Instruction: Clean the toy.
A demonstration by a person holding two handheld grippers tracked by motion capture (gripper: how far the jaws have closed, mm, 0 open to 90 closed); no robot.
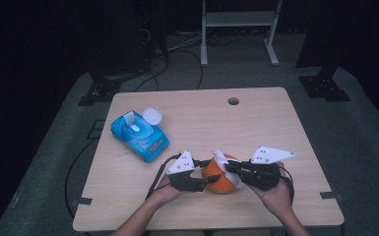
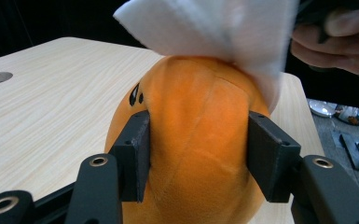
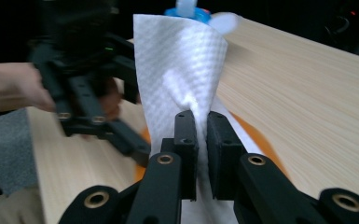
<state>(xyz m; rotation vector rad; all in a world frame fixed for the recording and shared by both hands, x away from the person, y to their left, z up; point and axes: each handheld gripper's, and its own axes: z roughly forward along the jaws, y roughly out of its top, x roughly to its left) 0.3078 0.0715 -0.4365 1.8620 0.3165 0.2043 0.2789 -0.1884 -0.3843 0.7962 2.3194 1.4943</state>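
Table [image 1: 128,172] of pale wood before us, a blue wet-wipe pack [image 1: 139,135] with its lid open at far left. Near our edge sits the orange plush toy [image 1: 220,180], squeezed at its sides by our left gripper [image 1: 207,180]. Our right gripper [image 1: 230,168] pinches a white wipe [image 3: 179,70], draped over the toy's top directly beneath its jaws; wiping likely runs downward.
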